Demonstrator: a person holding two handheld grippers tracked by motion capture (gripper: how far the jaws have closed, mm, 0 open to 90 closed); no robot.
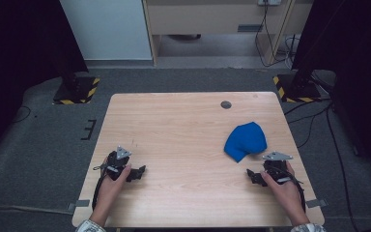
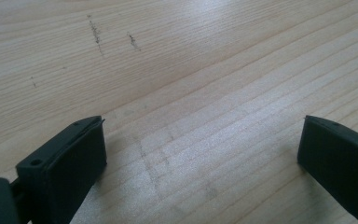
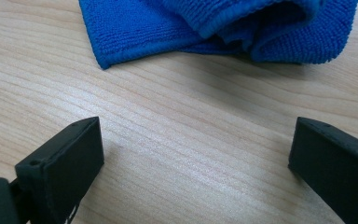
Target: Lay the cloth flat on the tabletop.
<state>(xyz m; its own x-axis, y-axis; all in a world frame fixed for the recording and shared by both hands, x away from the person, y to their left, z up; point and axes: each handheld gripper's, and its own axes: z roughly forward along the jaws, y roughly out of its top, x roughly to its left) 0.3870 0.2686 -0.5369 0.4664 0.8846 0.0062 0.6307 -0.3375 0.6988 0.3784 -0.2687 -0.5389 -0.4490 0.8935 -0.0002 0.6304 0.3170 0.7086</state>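
A crumpled blue cloth (image 1: 245, 140) lies on the right half of the wooden table (image 1: 188, 130). My right gripper (image 1: 252, 176) rests low on the table just in front of the cloth, open, nothing between its jaws. Seen from the right gripper view, the blue cloth (image 3: 214, 28) is folded over itself just beyond the spread jaws of the right gripper (image 3: 196, 154). My left gripper (image 1: 137, 173) sits near the table's front left, open over bare wood. In the left gripper view the left gripper (image 2: 200, 154) has its jaws wide apart above the grain.
A small dark round mark (image 1: 226, 104) sits near the table's far edge. Two black stands with yellow-black striped bases (image 1: 77, 89) (image 1: 294, 87) flank the table on the grey carpet. Cables (image 1: 319, 121) trail on the floor at the right.
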